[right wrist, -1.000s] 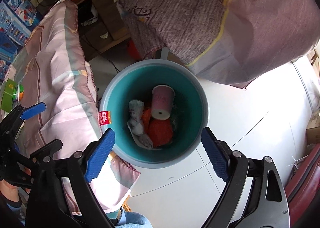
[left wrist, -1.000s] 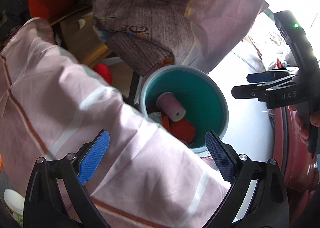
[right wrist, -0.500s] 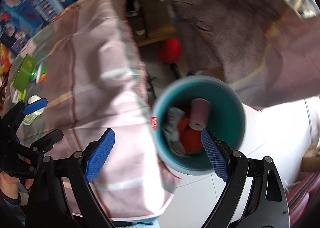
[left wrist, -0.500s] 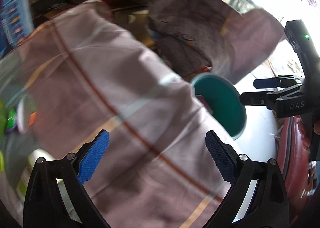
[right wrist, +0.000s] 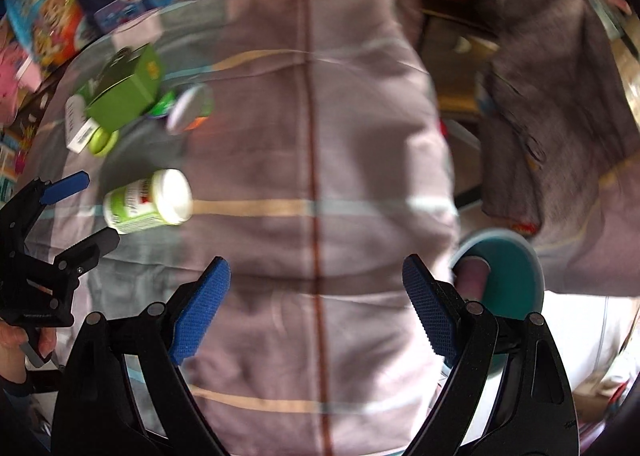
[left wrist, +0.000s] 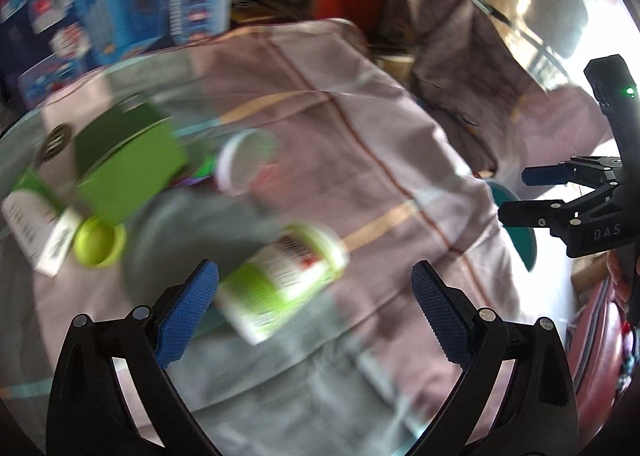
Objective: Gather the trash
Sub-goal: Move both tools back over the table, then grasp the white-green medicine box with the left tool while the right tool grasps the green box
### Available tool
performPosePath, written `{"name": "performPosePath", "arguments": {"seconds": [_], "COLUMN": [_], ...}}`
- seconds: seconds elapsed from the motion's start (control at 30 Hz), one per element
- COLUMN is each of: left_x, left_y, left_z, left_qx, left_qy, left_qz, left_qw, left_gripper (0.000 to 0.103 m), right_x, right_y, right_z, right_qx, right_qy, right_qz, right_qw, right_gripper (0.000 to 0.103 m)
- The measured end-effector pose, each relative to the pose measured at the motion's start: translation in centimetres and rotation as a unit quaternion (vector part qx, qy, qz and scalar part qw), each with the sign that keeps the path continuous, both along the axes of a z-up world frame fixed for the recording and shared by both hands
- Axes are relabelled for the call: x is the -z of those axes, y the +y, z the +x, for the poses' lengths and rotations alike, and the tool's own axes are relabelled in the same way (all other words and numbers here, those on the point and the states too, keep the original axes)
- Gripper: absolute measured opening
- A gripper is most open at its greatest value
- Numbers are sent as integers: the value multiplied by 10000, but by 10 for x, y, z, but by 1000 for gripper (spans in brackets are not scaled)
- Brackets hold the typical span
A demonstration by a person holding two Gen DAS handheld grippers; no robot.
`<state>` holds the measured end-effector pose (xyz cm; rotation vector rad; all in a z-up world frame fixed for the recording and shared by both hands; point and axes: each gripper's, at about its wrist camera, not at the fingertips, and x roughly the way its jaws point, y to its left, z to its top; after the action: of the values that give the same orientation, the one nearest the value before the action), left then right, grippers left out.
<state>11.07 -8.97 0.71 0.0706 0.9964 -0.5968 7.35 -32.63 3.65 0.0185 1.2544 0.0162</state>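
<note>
A: While both views are blurred, where is the green bottle (left wrist: 282, 280) seen?

B: It is laid on its side on the striped cloth (right wrist: 320, 136), just ahead of the left tongs (left wrist: 316, 312), which are spread wide and empty.

A: And the right tongs (right wrist: 316, 312)?

B: Spread wide too, nothing gripped; the teal bin (right wrist: 516, 268) is seen well apart from the bottle, past the cloth's edge.

Pink striped tablecloth (right wrist: 360, 136), teal bin (right wrist: 516, 268)

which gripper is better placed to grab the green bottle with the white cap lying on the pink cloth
Left, probably. The left gripper is open with the green bottle with the white cap just ahead between its fingers. The right gripper is open over bare pink cloth, with the bottle off to its left.
</note>
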Motion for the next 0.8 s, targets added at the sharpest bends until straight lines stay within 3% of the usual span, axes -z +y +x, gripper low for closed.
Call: {"name": "performPosePath", "arguments": {"seconds": [0.5,0.8], "left_x": [22,40], "left_y": [150,213], "left_z": [16,38], "left_qx": [-1103,-1589], "left_qy": [114,204], "left_qz": [1,49], "left_qw": [9938,9871], "left_gripper": [98,98], "right_x": [-6,-6], "right_y": [142,217], "right_z": [55,106], "right_qx": [-1050,-1475], "right_qy": [104,101], "right_qz": [-375,-567], "right_qw": [9937,9874], "right_gripper": [84,84]}}
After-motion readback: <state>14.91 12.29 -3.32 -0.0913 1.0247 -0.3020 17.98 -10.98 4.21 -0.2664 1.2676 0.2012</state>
